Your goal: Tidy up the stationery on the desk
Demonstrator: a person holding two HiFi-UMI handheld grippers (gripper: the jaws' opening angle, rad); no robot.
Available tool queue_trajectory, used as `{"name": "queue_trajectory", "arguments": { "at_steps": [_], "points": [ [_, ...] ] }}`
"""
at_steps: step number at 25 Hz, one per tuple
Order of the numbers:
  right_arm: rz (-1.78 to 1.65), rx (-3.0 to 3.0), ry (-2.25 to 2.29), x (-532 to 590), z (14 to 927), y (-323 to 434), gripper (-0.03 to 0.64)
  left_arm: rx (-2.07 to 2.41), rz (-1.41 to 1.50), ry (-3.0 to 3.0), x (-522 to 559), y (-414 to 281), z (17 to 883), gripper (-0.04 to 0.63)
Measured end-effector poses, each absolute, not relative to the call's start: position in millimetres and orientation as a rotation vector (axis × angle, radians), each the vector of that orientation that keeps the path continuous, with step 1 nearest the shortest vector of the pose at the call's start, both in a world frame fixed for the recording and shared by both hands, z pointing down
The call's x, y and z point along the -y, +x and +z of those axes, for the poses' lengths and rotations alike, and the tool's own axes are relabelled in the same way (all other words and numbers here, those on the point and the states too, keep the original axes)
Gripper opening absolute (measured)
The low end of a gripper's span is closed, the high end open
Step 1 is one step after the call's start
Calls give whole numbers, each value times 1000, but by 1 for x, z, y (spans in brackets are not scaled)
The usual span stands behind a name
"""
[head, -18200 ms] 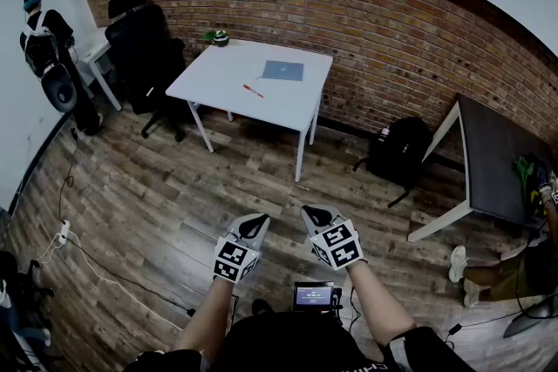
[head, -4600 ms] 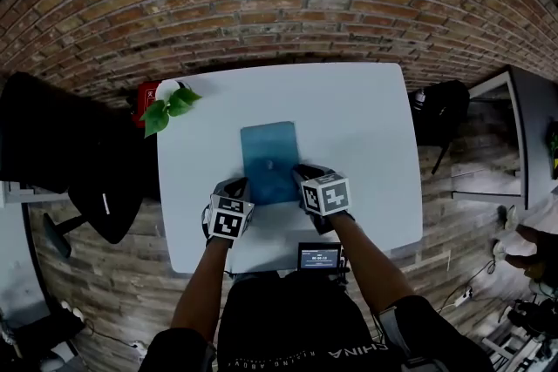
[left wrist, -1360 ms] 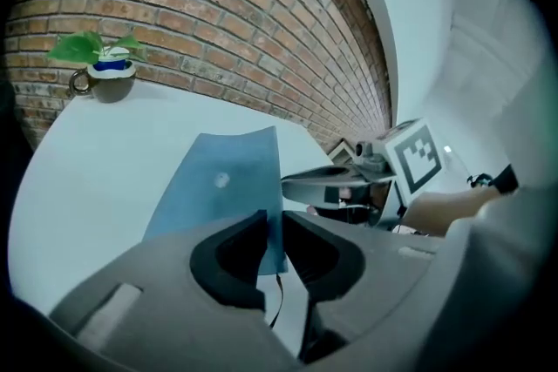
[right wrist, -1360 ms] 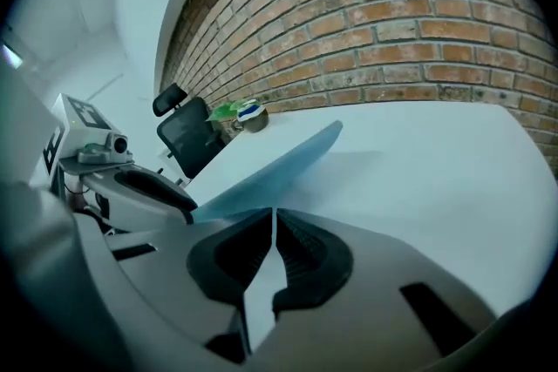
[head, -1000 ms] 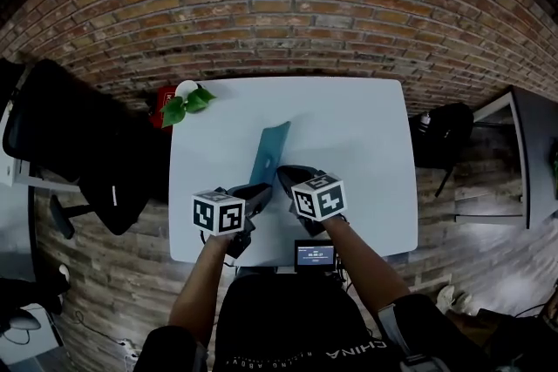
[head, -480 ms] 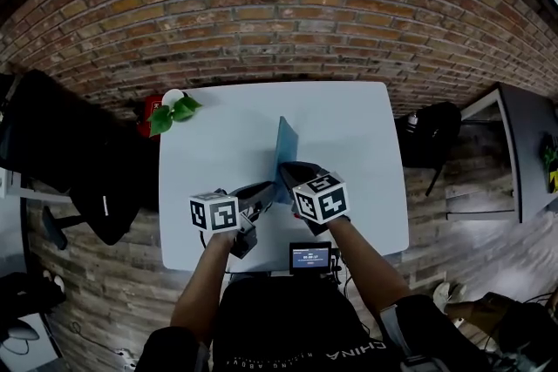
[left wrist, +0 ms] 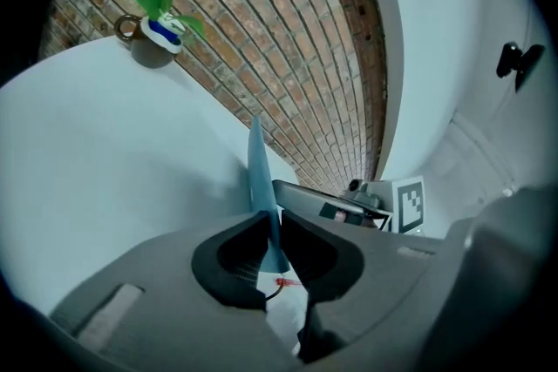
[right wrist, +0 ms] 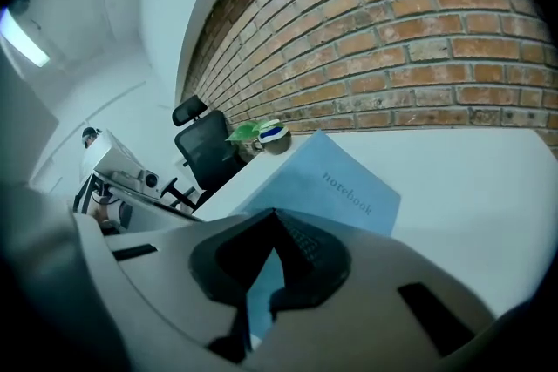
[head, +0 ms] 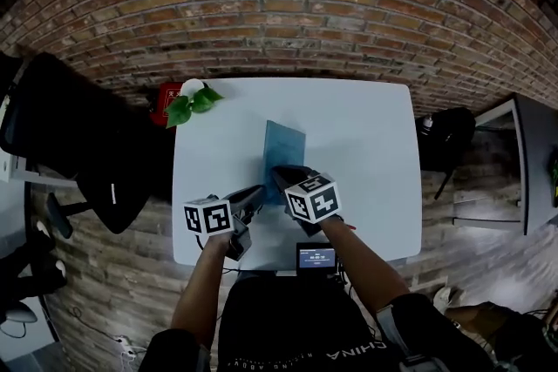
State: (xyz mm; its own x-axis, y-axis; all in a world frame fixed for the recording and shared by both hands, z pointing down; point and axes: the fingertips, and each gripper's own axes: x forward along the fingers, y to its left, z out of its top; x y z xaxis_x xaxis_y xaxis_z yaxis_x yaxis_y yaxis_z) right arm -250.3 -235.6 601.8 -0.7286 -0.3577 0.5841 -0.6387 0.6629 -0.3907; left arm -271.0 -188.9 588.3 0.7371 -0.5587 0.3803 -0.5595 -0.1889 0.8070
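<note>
**Head view.** Blue notebook (head: 284, 145) tilted up from the white table (head: 370, 144). Its near edge is pinched by the left gripper (head: 258, 192) and the right gripper (head: 277, 175). A brick wall (head: 279, 4) stands behind, with a potted plant (head: 193, 103) at the far-left corner and a black chair (head: 70, 144) to the left.

**Left gripper view.** The notebook stands upright and edge-on, clamped between pads that have just closed slightly.

**Right gripper view.** The jaws are closed on the near corner of the cover, and its face slopes away from them.

Half a second earlier the notebook stood edge-on in the head view. It now shows more of its face.
</note>
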Motion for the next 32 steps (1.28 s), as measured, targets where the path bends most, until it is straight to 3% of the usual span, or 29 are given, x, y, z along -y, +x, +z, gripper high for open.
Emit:
{"name": "queue_trajectory", "arguments": {
  "at_steps": [16, 32],
  "points": [
    [800, 2276, 849, 227, 641, -221, 9, 1034, 446, 1776, 170, -311, 672, 71],
    [764, 2308, 847, 208, 628, -171, 9, 1228, 683, 2108, 168, -304, 649, 74]
  ]
}}
